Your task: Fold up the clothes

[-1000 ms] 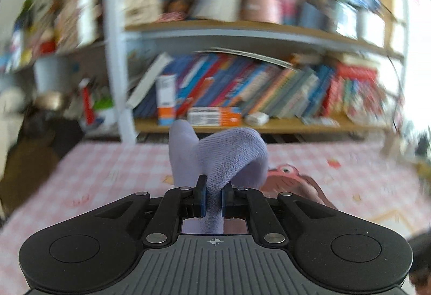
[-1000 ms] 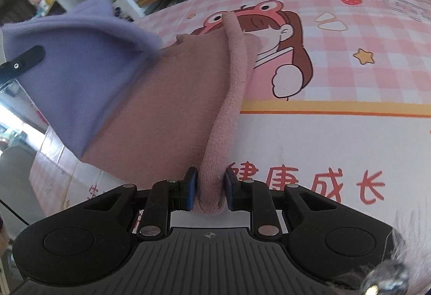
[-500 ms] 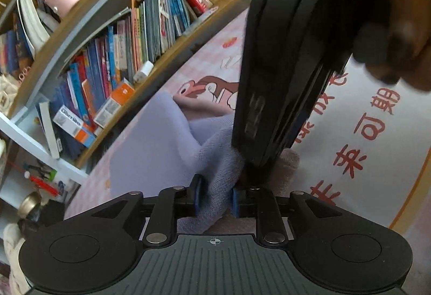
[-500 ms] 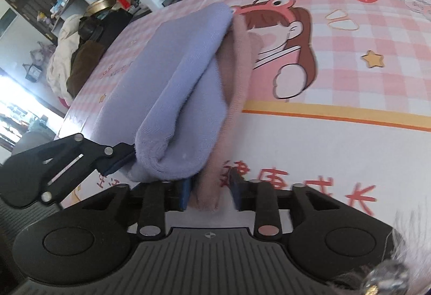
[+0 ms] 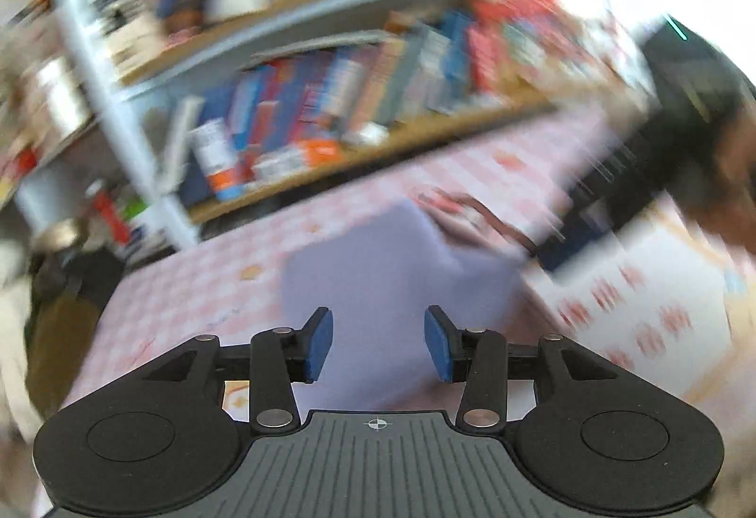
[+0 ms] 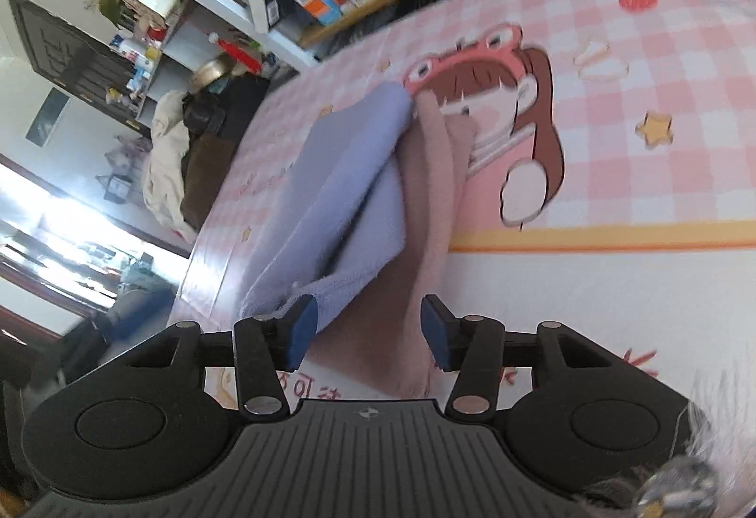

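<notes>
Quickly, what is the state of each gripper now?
Left gripper: open, just released the folded cloth.
Right gripper: open, holds nothing.

Each hand-held gripper has the same build. The left gripper [image 5: 378, 341] has a wide, matte black body with a ribbed grey-black centre panel bearing a small white crosshair mark. On either side sits a rounded black lobe with a shallow circular recess. Two black linkage arms, each pinned with silver round-headed screws, reach forward to slim black fingers [image 5: 317, 345] faced with blue pads. The right gripper [image 6: 366, 331] shows the same black lobes, ribbed panel, crosshair mark, silver screws and blue-padded fingers [image 6: 437, 338]. A fuzzy pale cuff edge shows at its lower right corner.
</notes>
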